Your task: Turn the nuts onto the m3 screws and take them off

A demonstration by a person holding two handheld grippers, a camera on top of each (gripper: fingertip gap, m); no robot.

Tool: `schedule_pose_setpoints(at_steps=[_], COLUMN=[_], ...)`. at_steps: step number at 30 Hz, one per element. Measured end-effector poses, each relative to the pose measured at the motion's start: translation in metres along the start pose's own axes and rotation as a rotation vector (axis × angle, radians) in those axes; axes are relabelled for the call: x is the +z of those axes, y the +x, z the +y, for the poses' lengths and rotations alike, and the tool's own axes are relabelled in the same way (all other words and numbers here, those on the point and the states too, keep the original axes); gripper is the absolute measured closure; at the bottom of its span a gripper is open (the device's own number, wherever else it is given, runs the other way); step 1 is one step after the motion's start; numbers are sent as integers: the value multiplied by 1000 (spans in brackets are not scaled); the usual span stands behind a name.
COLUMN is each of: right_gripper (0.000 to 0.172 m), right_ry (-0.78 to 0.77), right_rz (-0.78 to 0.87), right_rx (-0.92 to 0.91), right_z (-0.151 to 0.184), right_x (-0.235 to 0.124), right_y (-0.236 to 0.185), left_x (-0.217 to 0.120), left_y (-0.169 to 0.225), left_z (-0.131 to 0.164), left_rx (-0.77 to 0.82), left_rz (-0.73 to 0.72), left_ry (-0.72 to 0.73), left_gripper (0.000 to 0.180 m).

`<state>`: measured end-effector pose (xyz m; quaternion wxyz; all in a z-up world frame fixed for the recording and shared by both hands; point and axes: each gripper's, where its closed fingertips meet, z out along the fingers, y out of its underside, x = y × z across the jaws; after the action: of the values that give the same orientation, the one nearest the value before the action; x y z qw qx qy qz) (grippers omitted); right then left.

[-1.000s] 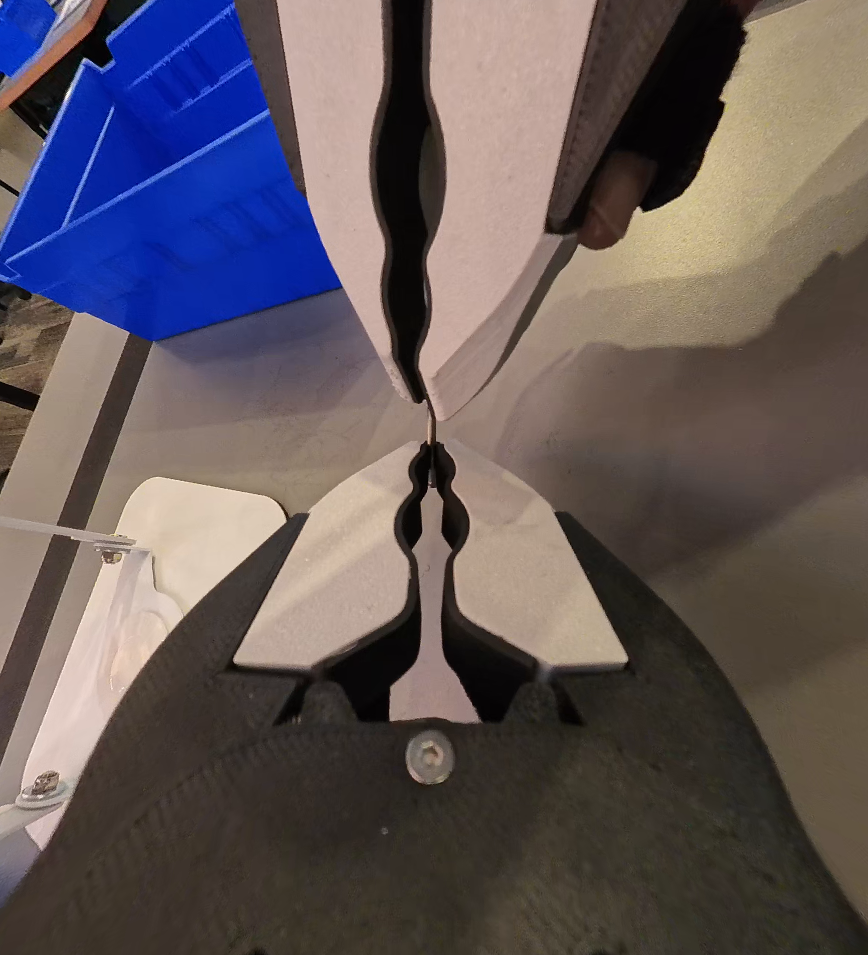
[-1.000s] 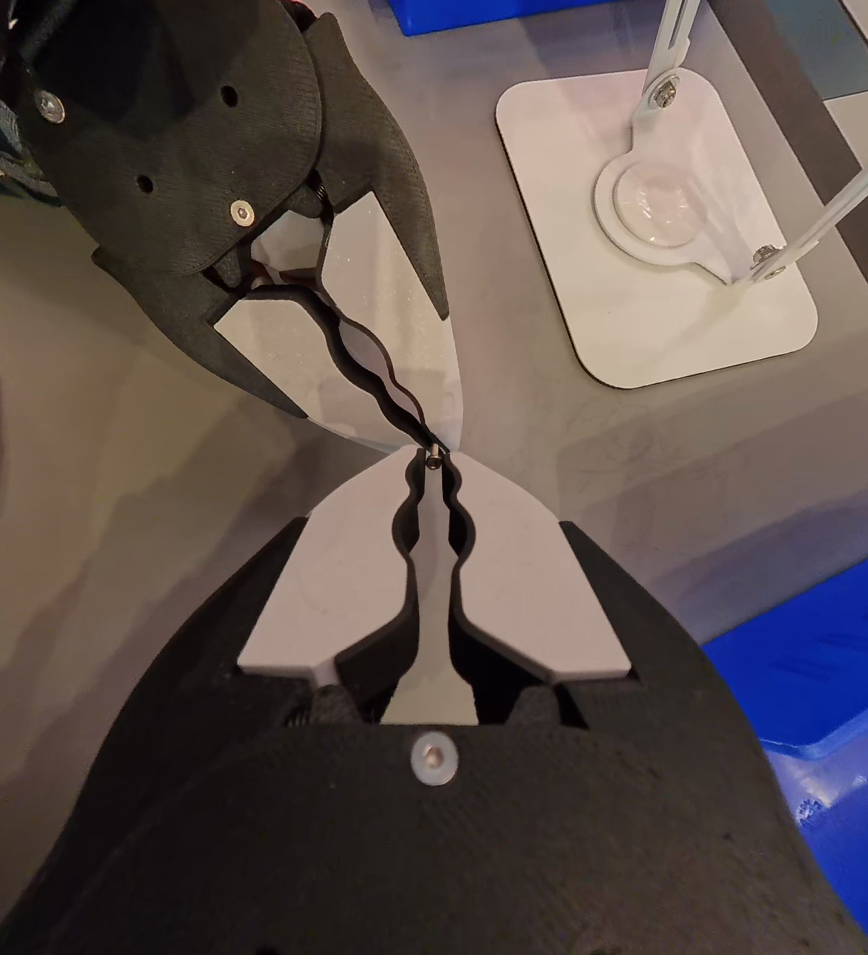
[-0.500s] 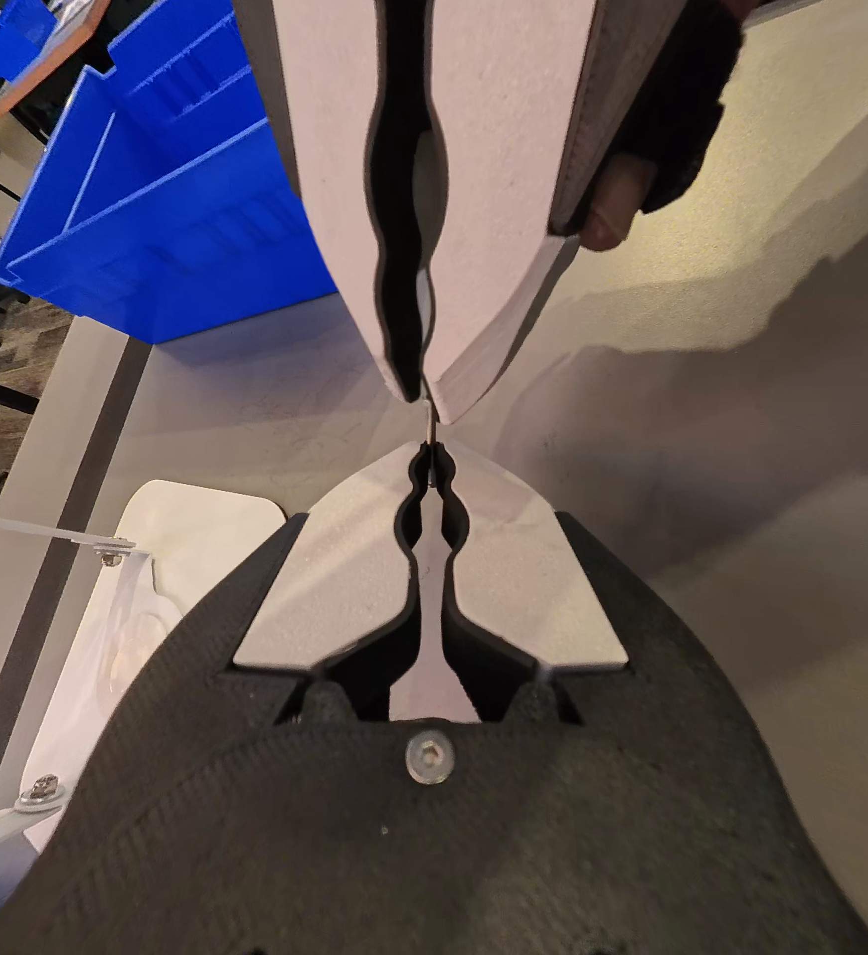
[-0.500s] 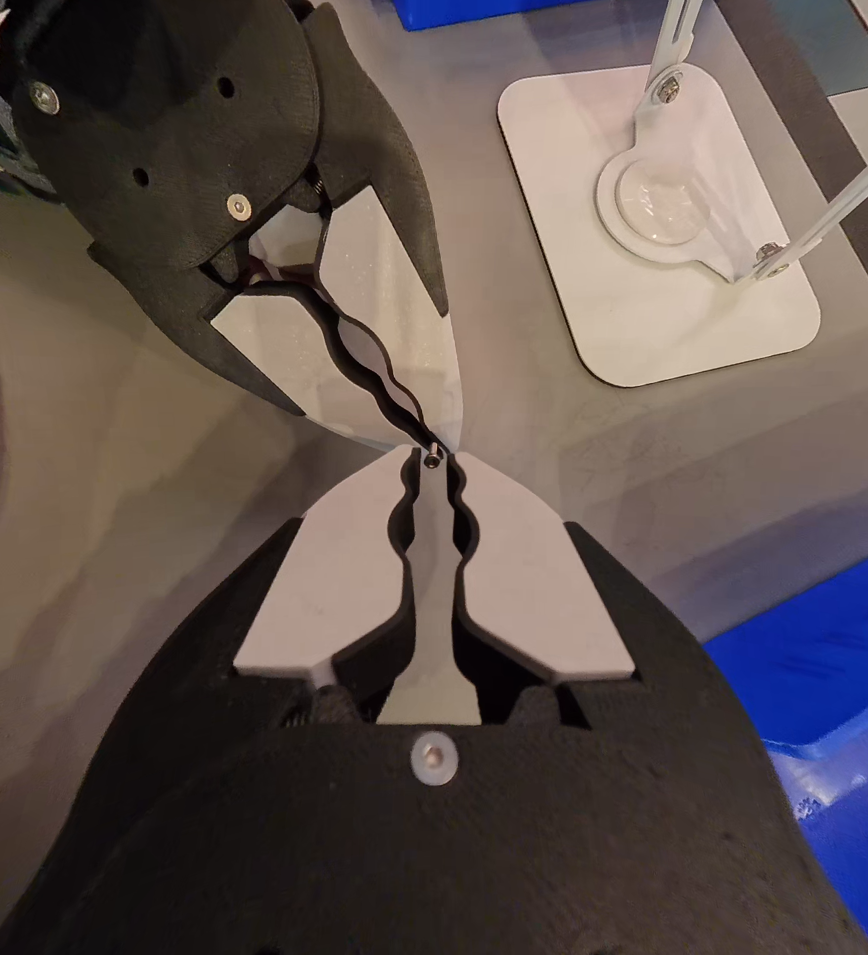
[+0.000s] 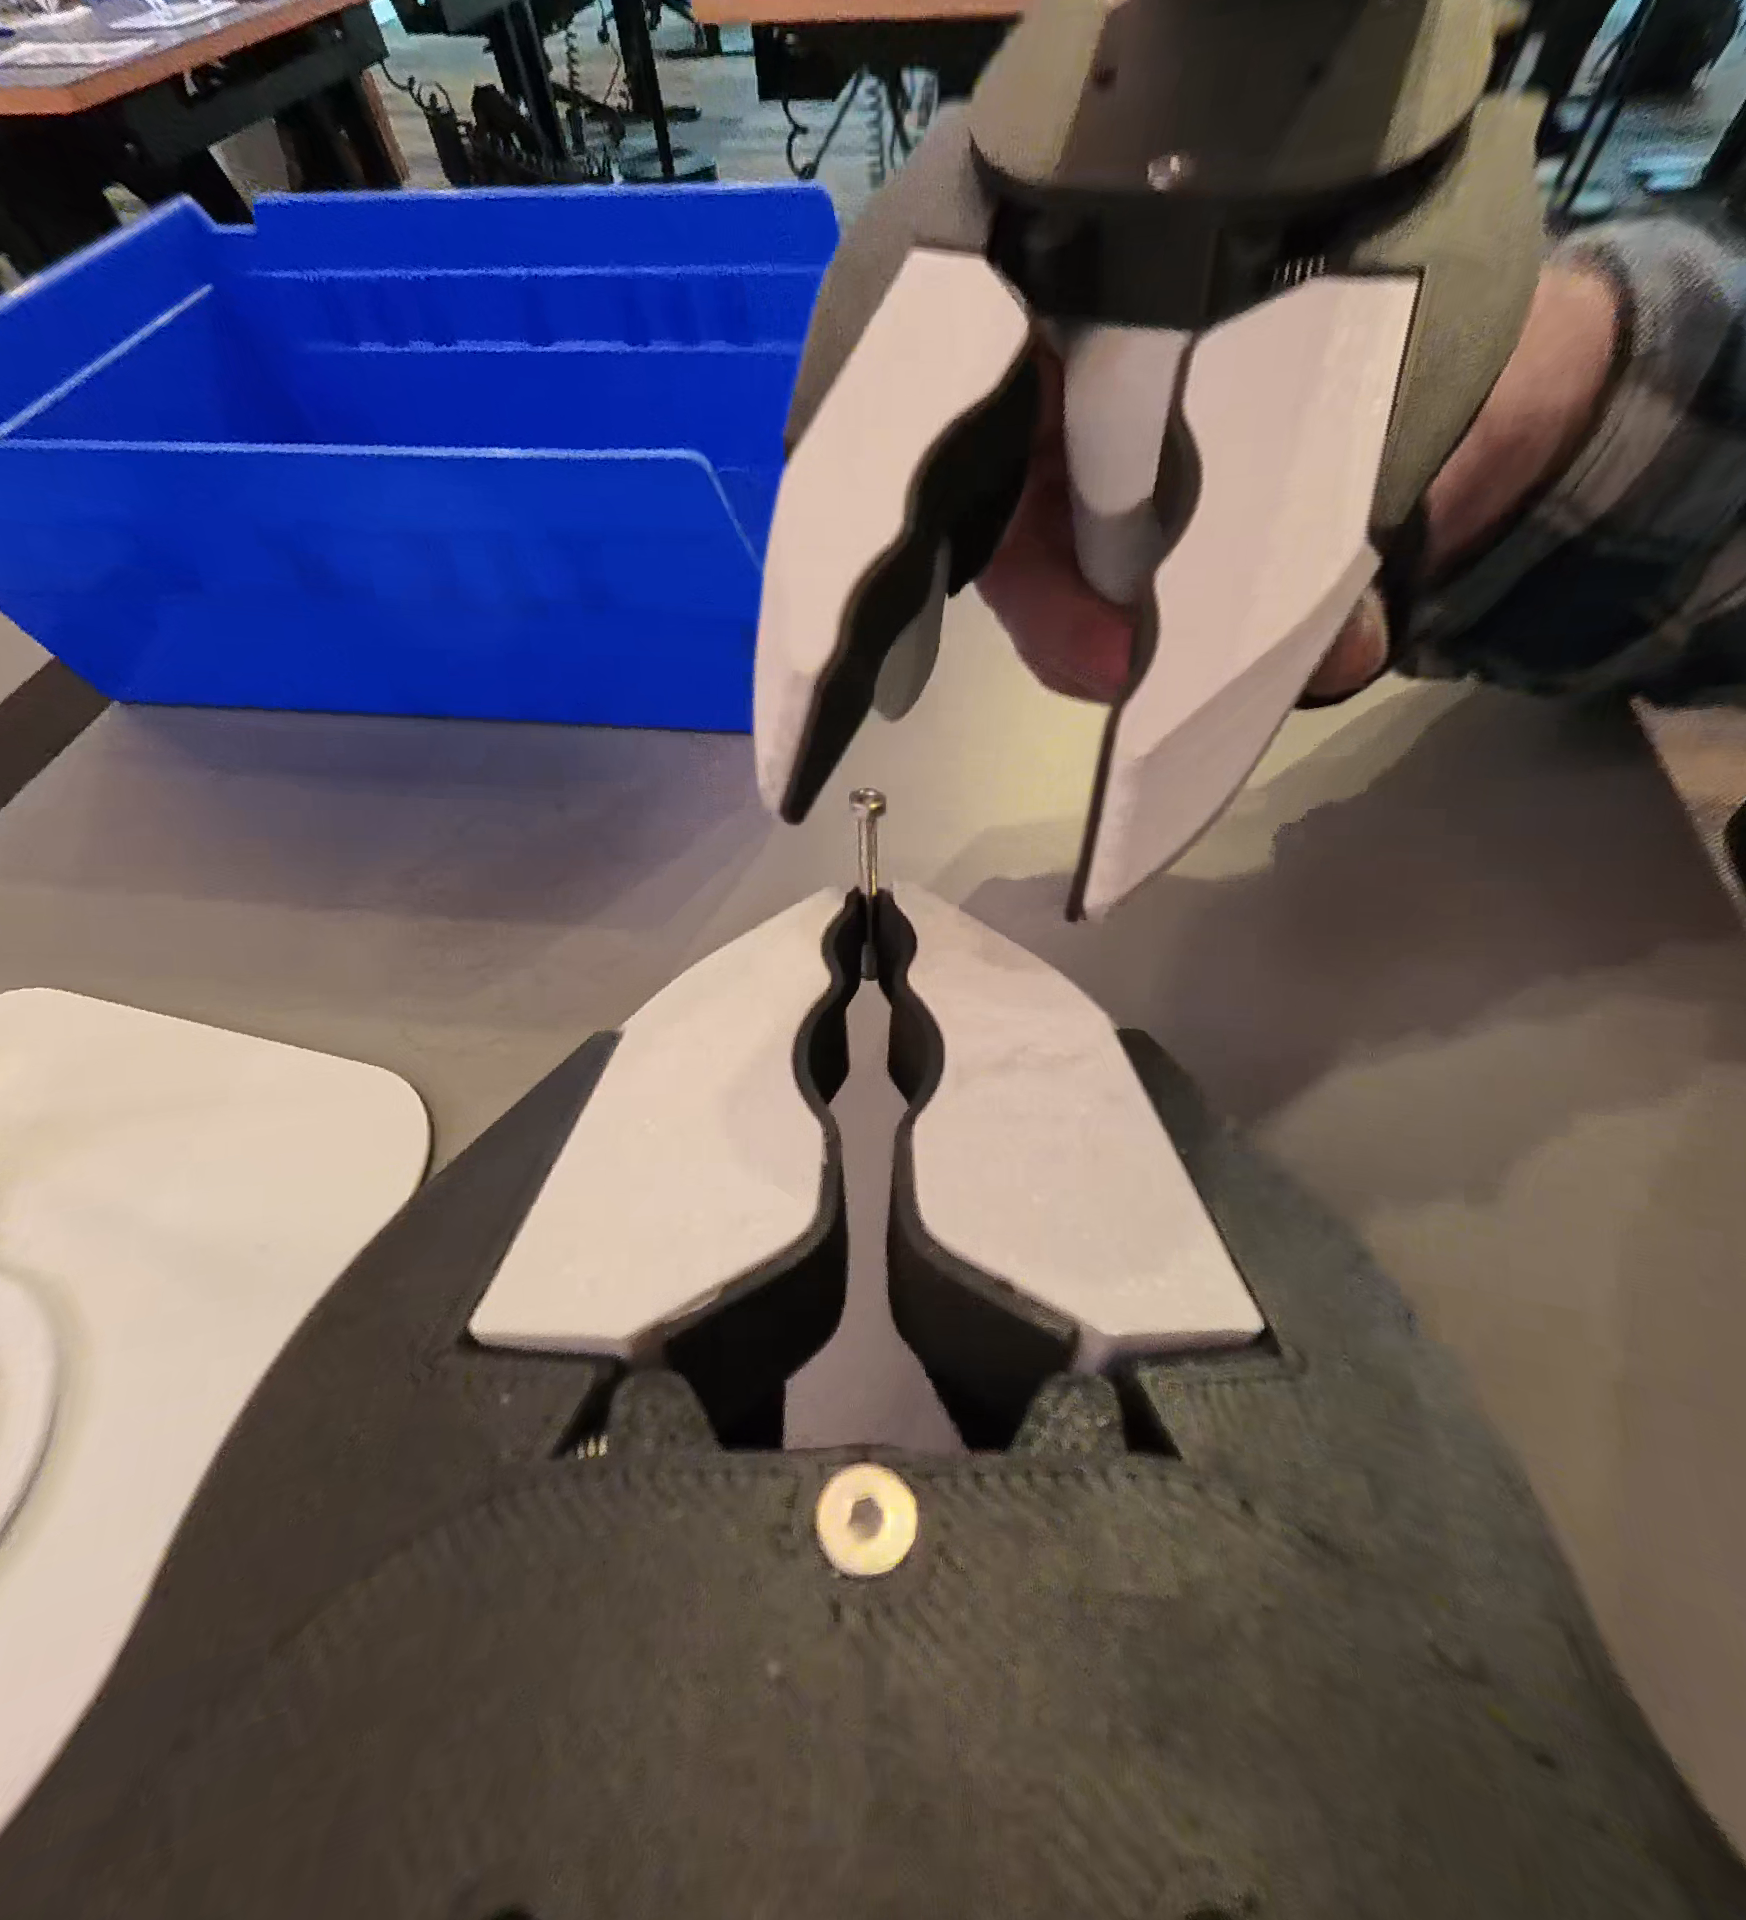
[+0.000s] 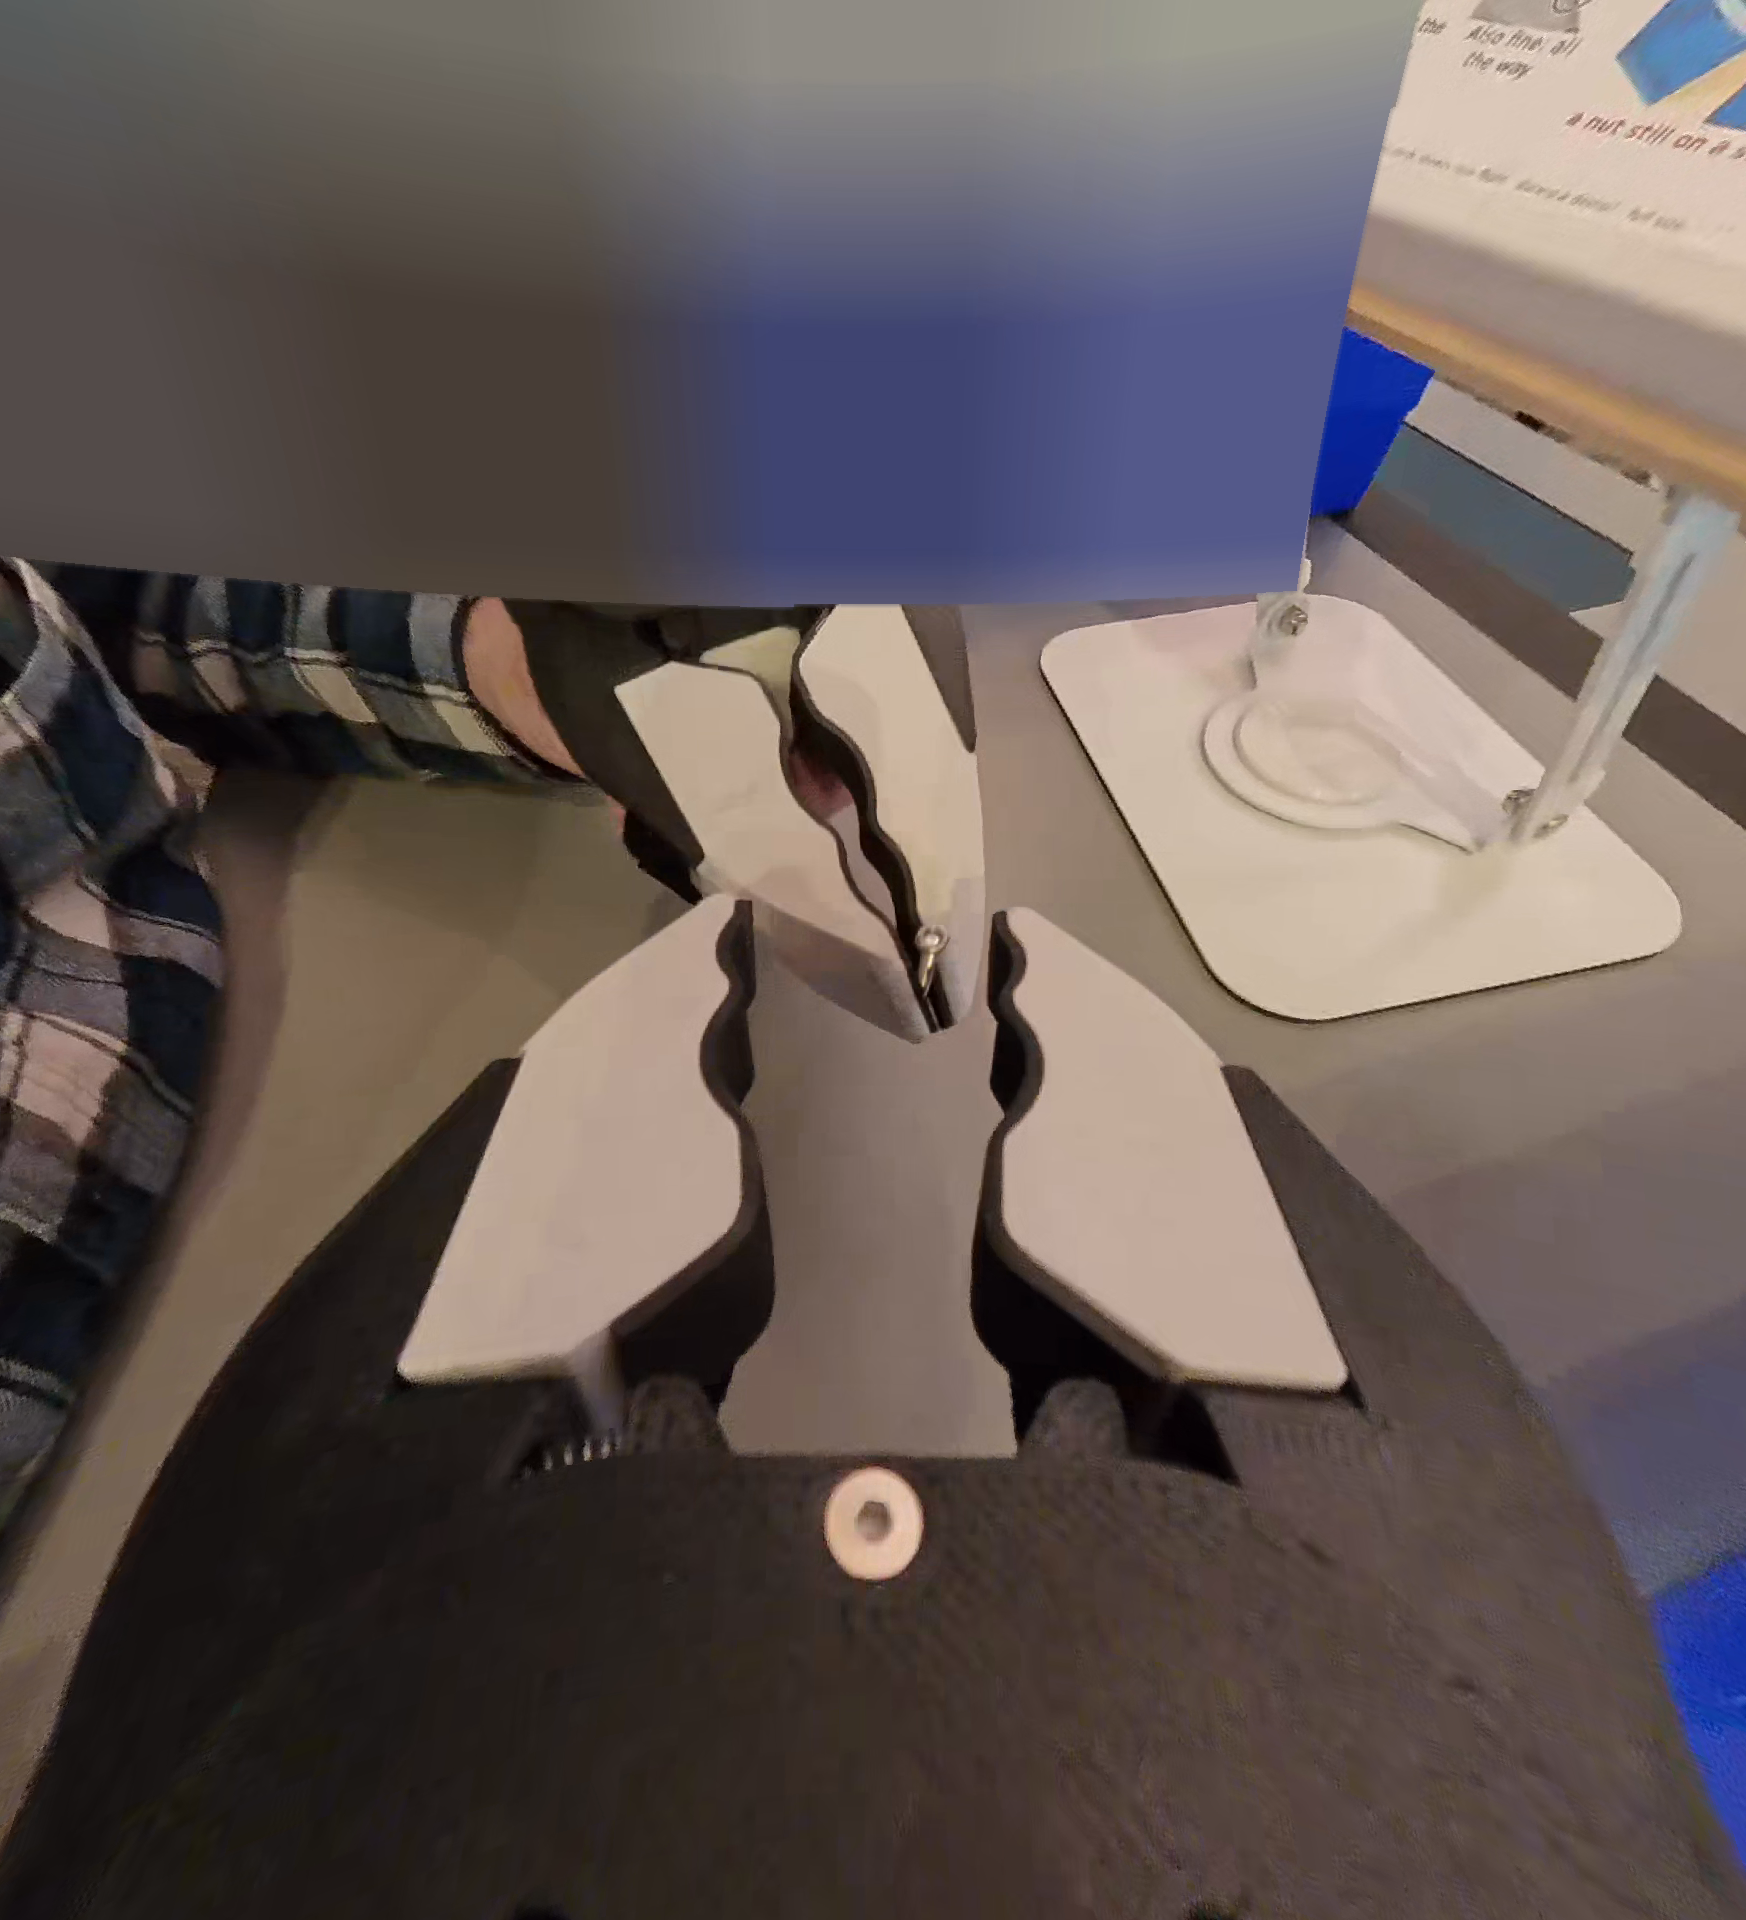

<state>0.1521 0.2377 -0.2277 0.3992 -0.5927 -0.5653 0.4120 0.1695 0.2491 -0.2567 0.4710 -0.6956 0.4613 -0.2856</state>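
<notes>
My left gripper (image 5: pixel 869 906) is shut on the shank of a small silver screw (image 5: pixel 867 840), which stands up out of its fingertips with the head free. My right gripper (image 5: pixel 936 862) hangs just above it, jaws wide open, one fingertip (image 5: pixel 796 805) close beside the screw head without touching it. In the right wrist view my right gripper (image 6: pixel 869 920) is open and holds nothing. The left gripper (image 6: pixel 936 1023) reaches in between the right gripper's fingers with the screw (image 6: pixel 926 951) pinched at its tip. All of this hangs over the grey table (image 5: pixel 1471 1143).
A blue bin (image 5: pixel 329 499) stands at the back left of the table. A white stand base (image 6: pixel 1368 883) with a clear dish and metal rods lies beside the grippers. Another blue bin (image 6: pixel 1742 1714) is at the lower right. A plaid sleeve (image 6: pixel 69 831) is at the left. The grippers are tip to tip, or close to it.
My right gripper has opened and let go of the screw's head, drawing back a little. My left gripper stays shut on the screw. Both views have tilted up.
</notes>
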Motion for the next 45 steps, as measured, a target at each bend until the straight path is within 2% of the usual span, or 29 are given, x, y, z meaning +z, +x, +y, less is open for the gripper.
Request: schedule_pose_setpoints(at_steps=[7, 28, 34, 45], right_gripper=[130, 133, 122, 125], right_ry=[46, 42, 80, 75], right_rz=[-30, -23, -37, -47], right_rx=[9, 4, 2, -7], right_z=[-5, -2, -7, -6], right_x=[-1, -5, -2, -6], right_y=[-4, -3, -5, -9], left_x=[-2, -3, -3, -4], left_y=[0, -2, -1, -5], left_z=[-4, -5, -5, -6], left_rx=[-36, -50, -52, -66], left_rz=[24, 28, 33, 26], left_ry=[29, 40, 41, 53], left_gripper=[179, 179, 179, 179])
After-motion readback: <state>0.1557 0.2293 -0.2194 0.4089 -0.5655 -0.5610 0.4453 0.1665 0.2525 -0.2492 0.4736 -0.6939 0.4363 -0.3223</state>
